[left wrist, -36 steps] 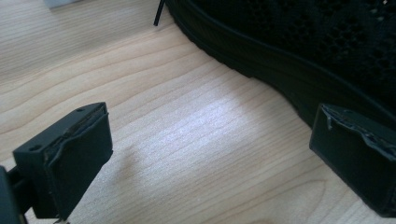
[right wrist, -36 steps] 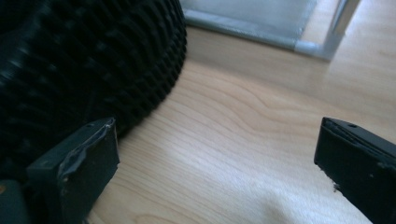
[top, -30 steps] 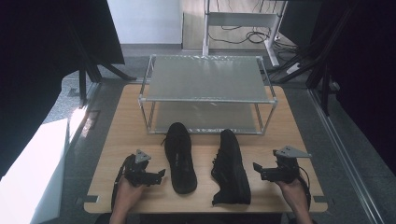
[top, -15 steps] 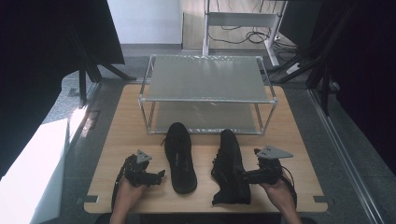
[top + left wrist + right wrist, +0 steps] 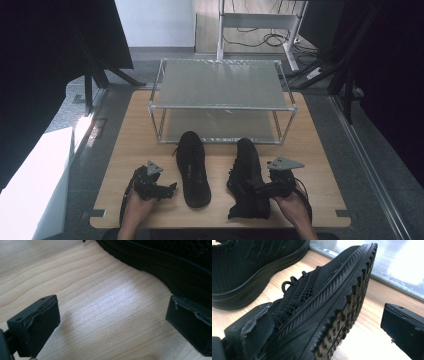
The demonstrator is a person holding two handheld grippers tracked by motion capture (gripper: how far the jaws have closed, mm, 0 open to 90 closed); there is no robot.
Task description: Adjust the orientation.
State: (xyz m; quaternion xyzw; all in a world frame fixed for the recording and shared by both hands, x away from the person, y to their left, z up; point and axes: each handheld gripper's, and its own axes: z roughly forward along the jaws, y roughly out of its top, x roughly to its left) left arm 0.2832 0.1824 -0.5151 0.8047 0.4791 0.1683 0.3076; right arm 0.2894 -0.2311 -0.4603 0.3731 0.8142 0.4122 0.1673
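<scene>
Step in hand, as I read it: getting the R shoe (image 5: 247, 175) grabbed so it can go on the rack (image 5: 220, 82) at the far side of the table (image 5: 320, 165). R gripper (image 5: 262, 189) is at the near-right, pushed in against the shoe's right flank; in the right gripper view the shoe (image 5: 322, 305) is tipped up on its side, tread facing right, w/ the sole edge sitting between my jaws. Jaws apart, not clamped yet: one pad (image 5: 258, 327) is right at the knit upper, the other pad (image 5: 404, 327) stands well clear of the tread. Next move, imo: nudge fwd a bit so the sole is deeper in, then close on sole + upper, lift, carry far to a shelf. Risk: shoe is soft, grip near the heel may let the toe droop. L shoe (image 5: 192, 162) lies flat, upright, left of centre, toe toward the rack, apart from the R one. L gripper (image 5: 167, 189) rests low at near-left, just beside that shoe; in the left gripper view its jaws are wide apart over bare wood, shoe sole (image 5: 162, 262) close by the one pad, nothing held. L hand (image 5: 136, 207) low, forearm in from near edge; R hand (image 5: 290, 205) likewise, wrist angled inward.
</scene>
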